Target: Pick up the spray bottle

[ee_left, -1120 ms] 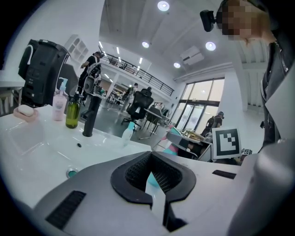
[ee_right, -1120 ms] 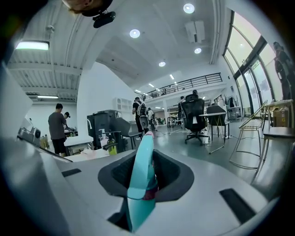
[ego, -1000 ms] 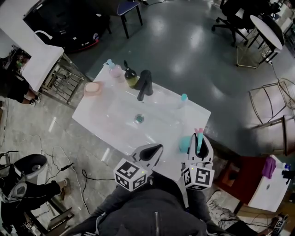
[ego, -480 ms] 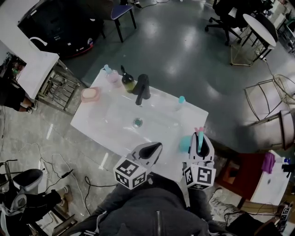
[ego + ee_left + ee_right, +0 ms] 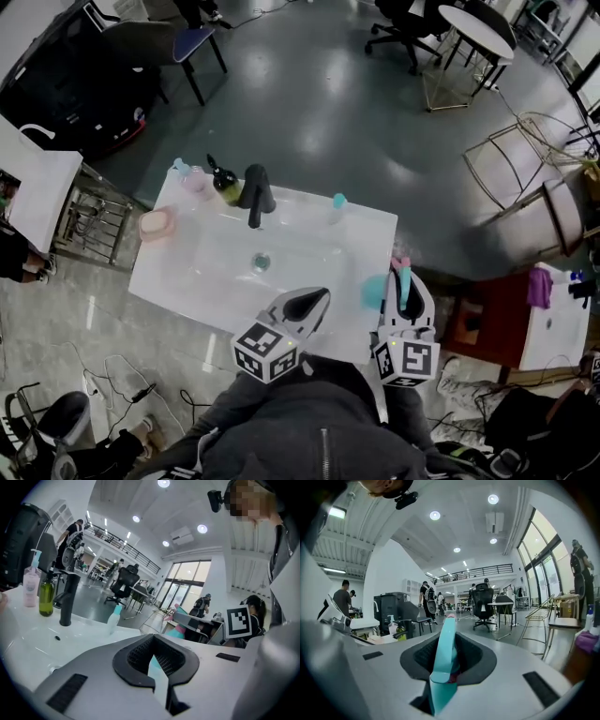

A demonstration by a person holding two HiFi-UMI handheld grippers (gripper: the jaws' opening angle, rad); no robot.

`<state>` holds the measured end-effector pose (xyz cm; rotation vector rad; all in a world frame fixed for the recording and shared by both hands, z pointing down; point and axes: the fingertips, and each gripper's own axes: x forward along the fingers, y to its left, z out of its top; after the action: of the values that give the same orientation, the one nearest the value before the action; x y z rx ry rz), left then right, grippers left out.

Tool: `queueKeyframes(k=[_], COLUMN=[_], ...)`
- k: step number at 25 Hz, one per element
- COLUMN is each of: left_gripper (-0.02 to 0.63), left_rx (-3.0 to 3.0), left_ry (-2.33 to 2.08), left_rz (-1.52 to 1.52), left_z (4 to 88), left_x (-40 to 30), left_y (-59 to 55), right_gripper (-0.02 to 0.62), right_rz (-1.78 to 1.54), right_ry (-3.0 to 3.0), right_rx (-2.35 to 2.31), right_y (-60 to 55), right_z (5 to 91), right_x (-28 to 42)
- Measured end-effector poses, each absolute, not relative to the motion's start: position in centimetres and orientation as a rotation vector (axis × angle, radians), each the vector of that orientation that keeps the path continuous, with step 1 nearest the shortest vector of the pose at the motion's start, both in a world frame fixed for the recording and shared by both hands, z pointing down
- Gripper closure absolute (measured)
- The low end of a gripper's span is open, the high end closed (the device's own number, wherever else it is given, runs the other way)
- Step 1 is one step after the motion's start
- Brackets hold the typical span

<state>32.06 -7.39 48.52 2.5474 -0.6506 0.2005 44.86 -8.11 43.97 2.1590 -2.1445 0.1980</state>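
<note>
Right by the person, the right gripper (image 5: pixel 404 286) is squeezing the teal spray bottle (image 5: pixel 374 292) near the corner of the white sink top (image 5: pixel 187 272). The left gripper (image 5: pixel 309 302) is sitting shut and empty. If the bottle is tipping, it may be slipping loose and falling.

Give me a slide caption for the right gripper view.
Right hand-held gripper shut on the pink-tipped teal spray bottle, black office chair beyond.
</note>
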Motion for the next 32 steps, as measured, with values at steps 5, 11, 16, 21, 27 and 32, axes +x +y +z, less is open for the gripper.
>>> queueKeyframes(k=[5,11,16,21,27,32], left_gripper=[0.598,0.598,0.598,0.598,0.598,0.598], left_rx=[2.586,2.62,2.636,2.649,2.659,2.662], left_ry=[-0.501,-0.285,-0.144,-0.016,0.095,0.162], left_rz=[0.218,0.261,0.289,0.312,0.326,0.335], left_z=[48.8,48.1,48.4,48.4,48.0,47.7], left_x=[34.0,36.9,38.8,40.4,41.6,42.1], left_y=[-7.2,-4.9,-3.4,-1.7,0.0,1.1], right_gripper=[0.52,0.521,0.521,0.522,0.522,0.521], right_rz=[0.201,0.205,0.208,0.213,0.213,0.218], right_ry=[-2.002,-1.797,-1.664,-1.562,-1.477,-1.427], right_rx=[2.297,2.46,2.554,2.617,2.682,2.715], right_y=[-5.7,-0.9,2.2,4.8,7.4,8.8], right_z=[44.1,43.3,43.7,43.7,43.3,43.2], right_x=[47.1,49.7,50.8,51.3,51.5,51.4])
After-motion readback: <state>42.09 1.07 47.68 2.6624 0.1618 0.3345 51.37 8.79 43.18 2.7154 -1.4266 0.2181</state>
